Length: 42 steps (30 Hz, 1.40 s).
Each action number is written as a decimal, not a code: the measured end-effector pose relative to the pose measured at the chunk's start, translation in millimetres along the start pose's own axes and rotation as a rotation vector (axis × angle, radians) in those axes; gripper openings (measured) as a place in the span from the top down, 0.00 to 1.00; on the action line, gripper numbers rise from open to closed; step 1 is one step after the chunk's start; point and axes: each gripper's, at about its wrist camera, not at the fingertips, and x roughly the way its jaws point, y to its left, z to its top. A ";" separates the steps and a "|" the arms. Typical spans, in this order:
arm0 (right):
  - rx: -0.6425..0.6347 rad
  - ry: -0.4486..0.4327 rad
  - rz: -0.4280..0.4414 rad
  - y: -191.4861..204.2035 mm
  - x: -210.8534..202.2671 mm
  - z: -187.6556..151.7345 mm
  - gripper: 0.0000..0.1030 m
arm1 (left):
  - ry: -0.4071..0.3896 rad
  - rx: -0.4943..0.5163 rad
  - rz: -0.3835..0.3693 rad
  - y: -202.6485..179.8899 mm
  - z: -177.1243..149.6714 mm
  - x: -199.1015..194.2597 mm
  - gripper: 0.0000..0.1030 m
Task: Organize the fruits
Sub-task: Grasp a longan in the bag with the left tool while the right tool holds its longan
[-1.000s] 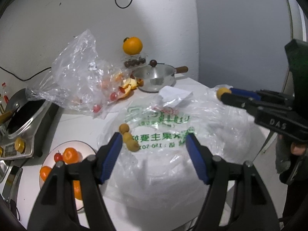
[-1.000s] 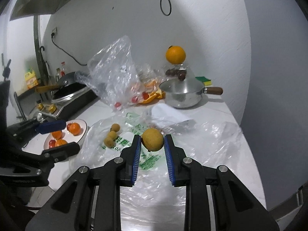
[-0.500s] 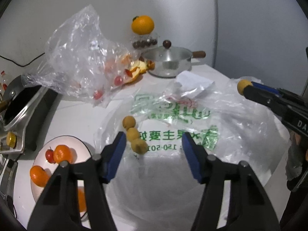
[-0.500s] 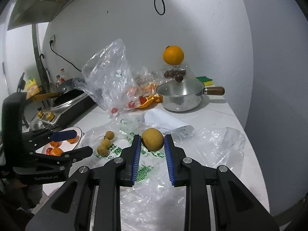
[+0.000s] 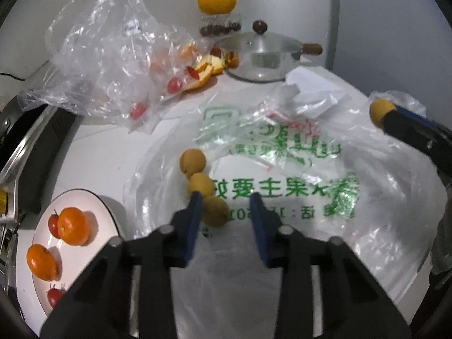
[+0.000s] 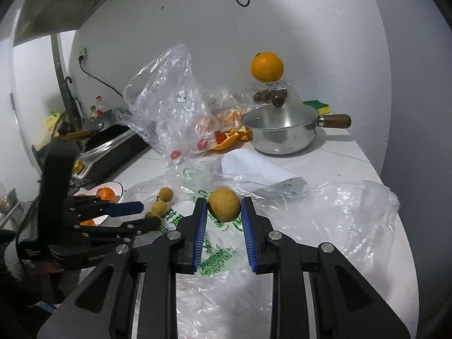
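Three small tan longans (image 5: pixel 200 183) lie in a row on a flat clear plastic bag (image 5: pixel 282 192) with green print; they also show in the right wrist view (image 6: pixel 159 204). My left gripper (image 5: pixel 226 206) is open just above the bag, its left finger beside the nearest longan (image 5: pixel 216 212). My right gripper (image 6: pixel 223 210) is shut on another longan (image 6: pixel 224 204), held above the bag; it shows at the right of the left wrist view (image 5: pixel 380 111). A white plate (image 5: pixel 110 214) at the left holds small oranges (image 5: pixel 73 226) and cherry tomatoes.
A crumpled clear bag (image 5: pixel 113 50) with tomatoes and orange peel lies at the back. A steel pot (image 5: pixel 268 56) with lid stands behind, with an orange (image 5: pixel 216 0) on a clear box. A stove (image 5: pixel 28 141) sits at the left. The counter edge runs along the right.
My left gripper has moved forward and down to the row of longans, its jaws narrower than before. My right gripper still holds its longan above the bag.
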 end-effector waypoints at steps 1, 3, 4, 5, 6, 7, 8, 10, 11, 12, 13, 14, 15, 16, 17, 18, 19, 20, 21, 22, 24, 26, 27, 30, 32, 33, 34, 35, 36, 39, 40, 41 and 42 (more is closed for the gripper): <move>-0.002 0.001 0.004 0.5 1.5 0.4 0.74 | 0.005 -0.002 0.001 1.0 0.5 2.4 0.71; -0.004 0.003 0.010 1.4 4.5 1.2 0.74 | 0.019 -0.008 0.002 1.7 1.2 5.9 0.74; -0.005 0.004 0.013 1.7 5.5 1.2 0.74 | 0.021 -0.011 0.004 2.5 1.2 6.6 0.74; -0.006 0.005 0.015 1.6 6.5 1.2 0.74 | 0.024 -0.011 0.007 2.8 1.1 6.6 0.74; -0.005 0.007 0.015 1.5 7.3 1.5 0.74 | 0.025 -0.010 0.009 3.0 1.1 6.3 0.74; -0.004 0.008 0.016 0.9 8.2 1.5 0.74 | 0.024 -0.007 0.010 2.9 0.8 6.3 0.74; -0.003 0.010 0.017 0.6 8.9 1.3 0.74 | 0.023 -0.004 0.012 2.6 0.8 6.6 0.74; -0.003 0.013 0.016 -0.1 9.8 1.0 0.74 | 0.021 -0.001 0.012 2.3 1.1 6.6 0.74; -0.003 0.013 0.015 0.0 10.3 0.9 0.74 | 0.021 0.000 0.011 2.4 0.8 6.4 0.74; -0.004 0.015 0.015 0.0 11.1 0.9 0.74 | 0.020 0.000 0.009 3.0 1.1 6.7 0.74; -0.004 0.016 0.013 0.3 11.4 0.9 0.74 | 0.019 -0.001 0.006 3.6 0.5 6.0 0.74; -0.005 0.017 0.012 0.6 11.5 0.8 0.74 | 0.018 -0.003 0.002 4.1 0.1 5.4 0.74; -0.005 0.017 0.011 1.4 10.9 0.7 0.74 | 0.018 -0.004 -0.003 4.1 -0.2 4.7 0.74; -0.006 0.018 0.009 1.9 10.8 0.9 0.74 | 0.018 -0.003 -0.015 4.0 -1.1 3.5 0.74; -0.007 0.019 0.007 2.3 10.6 1.0 0.74 | 0.017 -0.003 -0.023 3.1 -1.6 2.6 0.74; -0.007 0.019 0.005 2.6 10.5 1.3 0.74 | 0.014 0.001 -0.031 1.9 -2.3 0.8 0.74; -0.009 0.019 0.002 3.5 9.8 1.6 0.74 | 0.009 0.005 -0.038 0.1 -3.1 -1.7 0.74; -0.010 0.019 0.000 4.2 9.1 1.8 0.74 | 0.004 0.007 -0.046 -1.5 -3.6 -4.3 0.74; -0.012 0.019 -0.003 5.2 8.4 2.2 0.74 | -0.001 0.008 -0.053 -2.4 -3.8 -7.1 0.74; -0.014 0.018 -0.006 6.6 7.6 2.6 0.74 | -0.009 0.011 -0.060 -3.7 -4.1 -10.7 0.74; -0.017 0.017 -0.011 8.6 5.8 3.0 0.74 | -0.022 0.014 -0.070 -5.4 -4.3 -17.4 0.74; -0.021 0.015 -0.017 11.5 3.1 3.5 0.74 | -0.039 0.018 -0.083 -5.9 -4.8 -25.5 0.74; -0.022 0.014 -0.020 12.9 1.6 3.7 0.74 | -0.044 0.020 -0.087 -5.8 -4.7 -28.7 0.74; -0.029 0.010 -0.026 17.7 -4.0 4.5 0.74 | -0.068 0.030 -0.097 -5.4 -4.8 -41.6 0.74; -0.036 0.006 -0.029 22.7 -7.9 5.5 0.74 | -0.087 0.032 -0.102 -4.5 -6.1 -51.0 0.74; -0.040 0.004 -0.030 25.6 -10.1 6.1 0.74 | -0.097 0.033 -0.104 -3.9 -6.9 -56.8 0.74; -0.043 0.002 -0.031 27.9 -11.7 6.5 0.74 | -0.103 0.033 -0.105 -3.0 -7.4 -60.0 0.74; -0.047 0.001 -0.032 30.3 -13.3 6.9 0.74 | -0.111 0.034 -0.106 -1.7 -8.4 -64.3 0.74; -0.052 -0.001 -0.034 33.9 -15.5 7.4 0.74 | -0.118 0.034 -0.108 -0.4 -9.3 -68.2 0.74; -0.064 -0.007 -0.035 43.3 -20.9 9.0 0.74 | -0.139 0.032 -0.112 4.5 -12.6 -80.2 0.74; -0.068 -0.009 -0.036 46.0 -22.7 9.3 0.74 | -0.149 0.033 -0.108 5.8 -13.7 -84.6 0.74; -0.071 -0.010 -0.036 48.8 -24.0 9.8 0.74 | -0.159 0.036 -0.102 6.5 -14.9 -88.7 0.74; -0.074 -0.012 -0.037 51.9 -25.9 9.9 0.74 | -0.168 0.038 -0.101 7.2 -16.3 -93.0 0.74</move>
